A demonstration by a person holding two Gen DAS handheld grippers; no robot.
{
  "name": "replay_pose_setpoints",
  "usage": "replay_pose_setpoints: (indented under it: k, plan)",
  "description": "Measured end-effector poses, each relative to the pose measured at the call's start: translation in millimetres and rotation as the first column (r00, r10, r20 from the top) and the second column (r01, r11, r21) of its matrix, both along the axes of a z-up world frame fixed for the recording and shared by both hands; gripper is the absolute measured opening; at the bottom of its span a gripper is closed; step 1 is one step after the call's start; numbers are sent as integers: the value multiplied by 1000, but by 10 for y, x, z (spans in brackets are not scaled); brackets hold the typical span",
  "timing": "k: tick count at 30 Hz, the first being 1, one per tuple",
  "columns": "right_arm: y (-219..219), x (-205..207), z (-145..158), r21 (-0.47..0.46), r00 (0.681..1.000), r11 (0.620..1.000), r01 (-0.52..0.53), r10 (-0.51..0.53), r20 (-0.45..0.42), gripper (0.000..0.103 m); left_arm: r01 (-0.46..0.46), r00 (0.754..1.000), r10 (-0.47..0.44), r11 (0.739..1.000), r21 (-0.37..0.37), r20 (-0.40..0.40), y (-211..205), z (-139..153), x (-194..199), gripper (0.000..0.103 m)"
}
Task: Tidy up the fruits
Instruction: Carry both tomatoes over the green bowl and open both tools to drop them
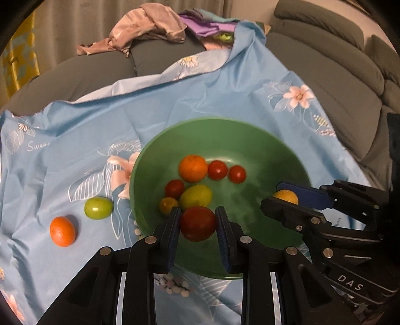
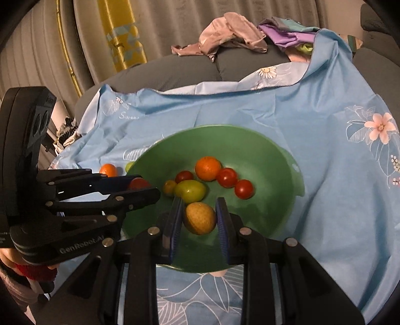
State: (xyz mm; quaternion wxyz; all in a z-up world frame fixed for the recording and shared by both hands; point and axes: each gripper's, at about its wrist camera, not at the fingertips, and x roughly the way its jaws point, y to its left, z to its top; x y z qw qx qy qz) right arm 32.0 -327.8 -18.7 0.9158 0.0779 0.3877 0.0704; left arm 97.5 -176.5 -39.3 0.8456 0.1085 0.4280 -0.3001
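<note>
A green bowl (image 1: 262, 150) sits on a blue floral cloth (image 1: 200, 95) and holds several fruits: an orange (image 1: 193, 168), red tomatoes (image 1: 217, 170) and a yellow-green fruit (image 1: 195, 196). My left gripper (image 1: 198, 223) is shut on a large red tomato (image 1: 198, 223) above the bowl's near side. My right gripper (image 2: 199, 218) is shut on a yellow fruit (image 2: 200, 218) over the bowl (image 2: 270, 155); it shows in the left wrist view (image 1: 285, 196) too. An orange (image 1: 62, 231) and a green fruit (image 1: 98, 208) lie on the cloth left of the bowl.
The cloth covers a grey sofa (image 1: 325, 75). A pile of crumpled clothes (image 1: 150, 25) lies at the back. Curtains (image 2: 175, 20) and a yellow panel (image 2: 125, 32) stand behind the sofa.
</note>
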Motion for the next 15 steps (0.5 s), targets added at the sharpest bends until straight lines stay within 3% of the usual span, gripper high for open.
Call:
replay_pose_setpoints:
  k: [15]
  plan:
    - [-32, -10, -112, 23, 1000, 1000, 11, -11, -16, 27, -10, 1000, 9, 998, 63, 11, -77, -142, 11, 28]
